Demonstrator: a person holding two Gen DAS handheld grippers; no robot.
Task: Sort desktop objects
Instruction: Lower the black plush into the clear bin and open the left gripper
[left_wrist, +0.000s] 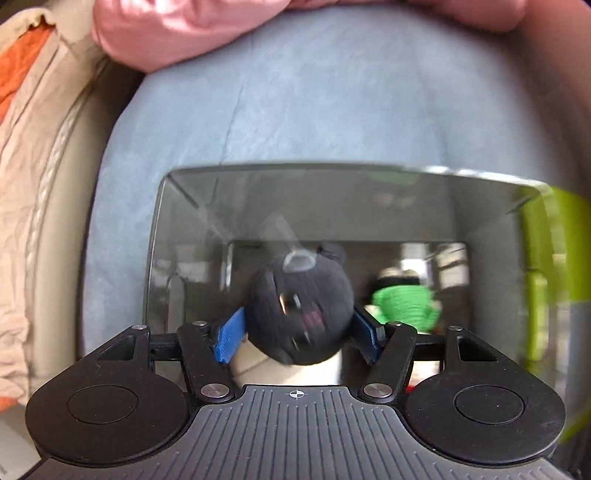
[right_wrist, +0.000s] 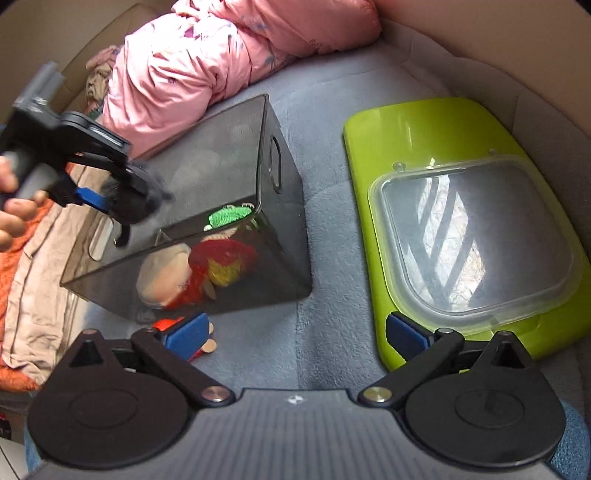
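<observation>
My left gripper (left_wrist: 297, 334) is shut on a black plush toy (left_wrist: 299, 310) and holds it above the open top of a smoked transparent bin (left_wrist: 184, 229). The same gripper (right_wrist: 122, 201) and toy (right_wrist: 136, 203) show at the left of the right wrist view, over the bin (right_wrist: 258, 177). Inside the bin lie a green plush (left_wrist: 404, 306) and a red and yellow doll (right_wrist: 218, 267). My right gripper (right_wrist: 295, 338) is open and empty, low over the blue blanket between the bin and a green tray (right_wrist: 406, 129).
A clear plastic lid (right_wrist: 476, 240) rests on the green tray. A small red toy (right_wrist: 195, 343) lies on the blanket beside my right gripper's left finger. A pink jacket (right_wrist: 207, 62) lies behind the bin. Orange and beige cloth (left_wrist: 26, 147) is at the left.
</observation>
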